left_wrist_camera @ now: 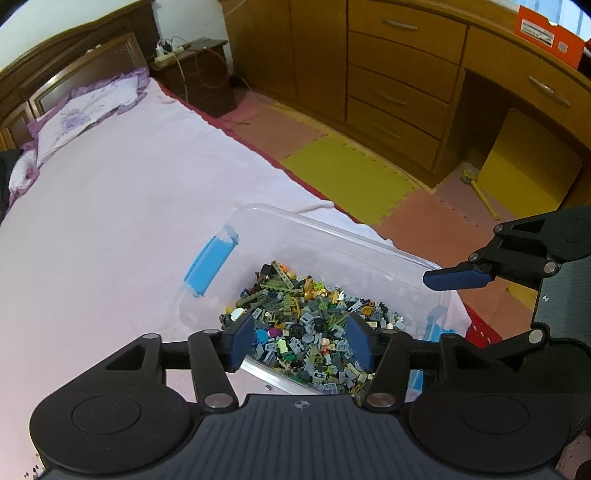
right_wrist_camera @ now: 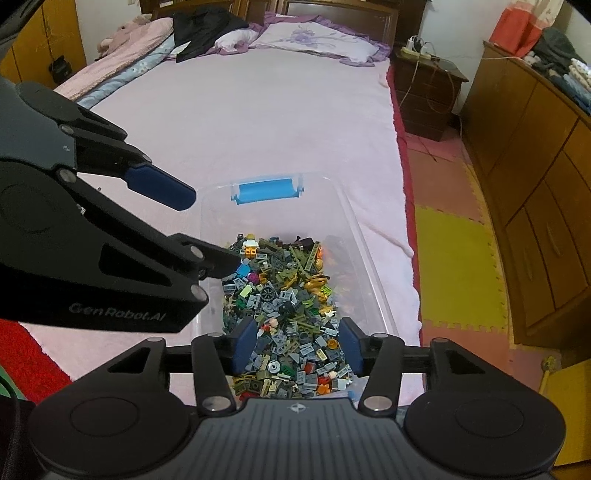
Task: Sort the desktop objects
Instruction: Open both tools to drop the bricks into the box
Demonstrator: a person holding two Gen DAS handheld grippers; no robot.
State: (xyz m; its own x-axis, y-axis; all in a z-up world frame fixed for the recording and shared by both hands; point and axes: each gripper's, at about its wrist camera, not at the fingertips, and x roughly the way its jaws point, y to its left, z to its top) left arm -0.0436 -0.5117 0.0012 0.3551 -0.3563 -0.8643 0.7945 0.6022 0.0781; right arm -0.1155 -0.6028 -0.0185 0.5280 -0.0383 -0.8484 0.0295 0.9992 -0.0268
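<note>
A clear plastic bin (left_wrist_camera: 332,236) with blue latch handles (left_wrist_camera: 208,267) sits on the pink bedsheet and holds a heap of small toy bricks (left_wrist_camera: 306,332), mostly grey and green. My left gripper (left_wrist_camera: 301,339) is open and empty just above the near end of the heap. My right gripper (right_wrist_camera: 295,345) is open and empty over the bricks (right_wrist_camera: 291,306) at its end of the bin (right_wrist_camera: 354,221). Each gripper shows in the other's view: the right one (left_wrist_camera: 458,278) at the bin's right rim, the left one (right_wrist_camera: 207,229) at the left rim.
The bed (left_wrist_camera: 110,221) stretches away with pillows (left_wrist_camera: 85,114) at the headboard. A dark nightstand (left_wrist_camera: 199,74) with cables, wooden drawers (left_wrist_camera: 399,81), and yellow and pink foam floor mats (left_wrist_camera: 340,177) lie to the right. Folded clothes (right_wrist_camera: 207,26) lie on the bed's far end.
</note>
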